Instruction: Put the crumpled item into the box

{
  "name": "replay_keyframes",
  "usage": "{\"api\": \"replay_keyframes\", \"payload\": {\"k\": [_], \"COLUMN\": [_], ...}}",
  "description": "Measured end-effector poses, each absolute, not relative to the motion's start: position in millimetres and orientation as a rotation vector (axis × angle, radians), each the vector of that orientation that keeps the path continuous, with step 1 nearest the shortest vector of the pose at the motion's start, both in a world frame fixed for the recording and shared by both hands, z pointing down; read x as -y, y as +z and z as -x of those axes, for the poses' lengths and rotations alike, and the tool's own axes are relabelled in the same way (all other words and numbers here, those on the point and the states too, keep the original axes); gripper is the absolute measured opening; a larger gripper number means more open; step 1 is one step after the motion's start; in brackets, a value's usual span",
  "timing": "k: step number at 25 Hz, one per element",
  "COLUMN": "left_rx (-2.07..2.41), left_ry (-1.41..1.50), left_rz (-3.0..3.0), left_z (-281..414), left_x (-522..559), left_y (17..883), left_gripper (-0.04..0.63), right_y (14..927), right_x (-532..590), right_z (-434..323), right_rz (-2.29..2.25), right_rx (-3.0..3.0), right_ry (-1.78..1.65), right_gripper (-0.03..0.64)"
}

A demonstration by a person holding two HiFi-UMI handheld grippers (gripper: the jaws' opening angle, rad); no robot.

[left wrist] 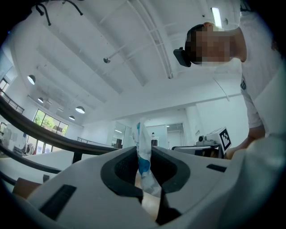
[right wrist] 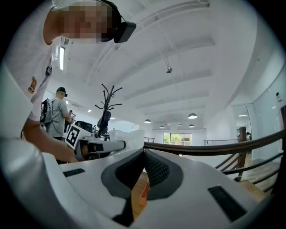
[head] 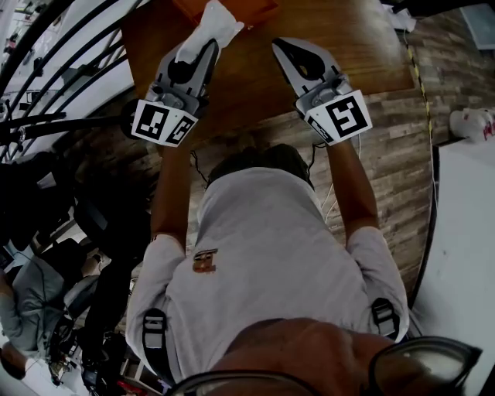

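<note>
**Crumpled item gripped and close to the box, not yet dropped in**

The wooden table [head: 363, 54] fills the upper part of the head view, with the person's torso below it. At the top edge, near centre, sits the orange box [head: 259, 8], only partly in frame. The left gripper [head: 207, 49], upper left of centre, points toward it. Its own view shows the jaws pinched on the crumpled item [head: 216, 23], a white wad with blue print that sticks out past the tips. In the head view the wad overlaps the box's near edge, but whether it is above the opening cannot be told. The right gripper [head: 280, 46], upper right of centre, has its jaws pressed together with nothing between them. On this showing, the pick-up is done. What is left is to bring the item over the box's opening and let it go.
</note>
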State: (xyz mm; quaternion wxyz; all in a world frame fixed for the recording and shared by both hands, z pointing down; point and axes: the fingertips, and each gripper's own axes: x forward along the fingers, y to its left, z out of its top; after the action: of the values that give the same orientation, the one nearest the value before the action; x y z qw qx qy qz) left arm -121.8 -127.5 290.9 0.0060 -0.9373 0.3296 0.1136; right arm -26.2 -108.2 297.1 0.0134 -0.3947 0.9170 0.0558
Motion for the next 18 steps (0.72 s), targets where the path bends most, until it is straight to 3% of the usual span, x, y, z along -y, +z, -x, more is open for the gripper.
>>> {"api": "replay_keyframes", "payload": {"k": [18], "left_rx": [-1.145], "left_ry": [0.246], "left_rz": [3.058], "left_z": [93], "left_x": [244], "left_y": [348], "left_gripper": [0.072], "right_y": [322], "right_x": [213], "right_z": [2], "right_rz": [1.141], "right_rx": [-2.953], "right_ry": [0.171], "right_gripper": [0.032]}}
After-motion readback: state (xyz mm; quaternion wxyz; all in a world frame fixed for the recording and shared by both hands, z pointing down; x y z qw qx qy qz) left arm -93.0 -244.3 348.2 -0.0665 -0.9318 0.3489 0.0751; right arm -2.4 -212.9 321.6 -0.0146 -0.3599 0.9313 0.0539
